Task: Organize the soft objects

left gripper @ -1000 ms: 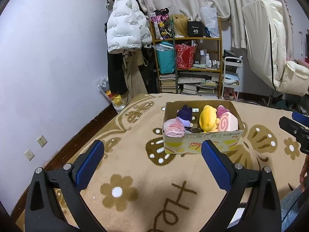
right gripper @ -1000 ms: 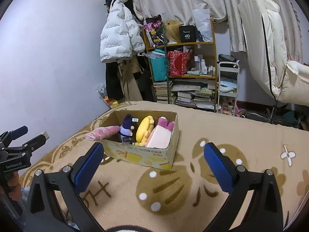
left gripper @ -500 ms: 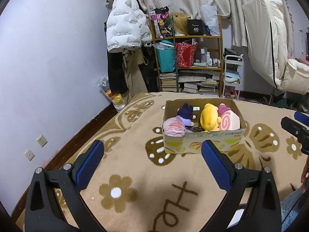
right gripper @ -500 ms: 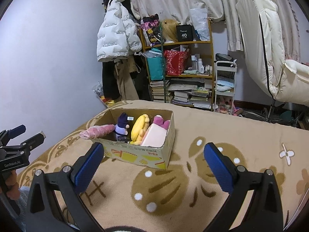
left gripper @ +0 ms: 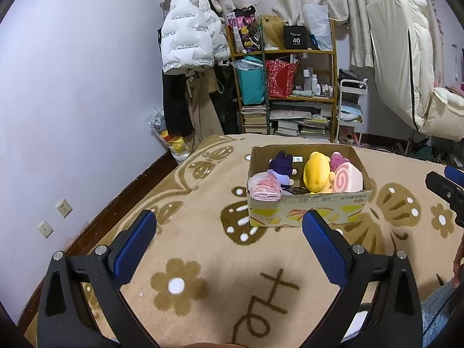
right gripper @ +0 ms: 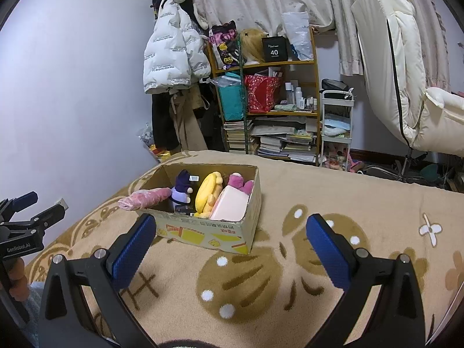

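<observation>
Two grippers hover over the patterned rug (left gripper: 203, 249) with nothing between their pads; we hold the left gripper (left gripper: 229, 229) with jaws spread wide, and the right gripper (right gripper: 230, 232) likewise agape; both sit just short of the cardboard box (left gripper: 307, 211), apart from it. Inside the box we see a purple plush (left gripper: 280, 166), a yellow plush (left gripper: 316, 171) and a pink swirl cushion (left gripper: 347, 180); a pink bundle (left gripper: 265, 187) droops over the box's near left corner.
</observation>
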A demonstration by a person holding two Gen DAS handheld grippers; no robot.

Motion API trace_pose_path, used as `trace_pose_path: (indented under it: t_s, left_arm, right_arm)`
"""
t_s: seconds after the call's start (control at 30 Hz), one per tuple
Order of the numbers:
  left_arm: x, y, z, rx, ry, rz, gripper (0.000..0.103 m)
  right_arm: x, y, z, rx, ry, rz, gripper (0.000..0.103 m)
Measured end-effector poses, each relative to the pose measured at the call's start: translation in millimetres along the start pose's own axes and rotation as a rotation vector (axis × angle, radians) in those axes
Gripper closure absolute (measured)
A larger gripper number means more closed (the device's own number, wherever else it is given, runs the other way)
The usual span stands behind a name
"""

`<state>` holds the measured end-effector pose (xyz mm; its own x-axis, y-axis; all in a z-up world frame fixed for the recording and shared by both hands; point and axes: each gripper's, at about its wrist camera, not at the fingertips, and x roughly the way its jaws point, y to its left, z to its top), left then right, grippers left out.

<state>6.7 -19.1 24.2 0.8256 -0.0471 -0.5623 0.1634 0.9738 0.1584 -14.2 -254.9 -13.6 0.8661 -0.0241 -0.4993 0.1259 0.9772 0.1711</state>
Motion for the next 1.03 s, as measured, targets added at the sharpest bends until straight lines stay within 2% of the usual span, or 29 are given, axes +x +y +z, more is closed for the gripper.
trace_pose_path:
  t_s: [1.03]
  left_arm:
    - [-1.1,-7.4,1.5,0.001,0.001,-0.013,0.003]
  right_arm:
    - [-1.0,-1.8,0.2,0.003,-0.004,-0.018,0.0]
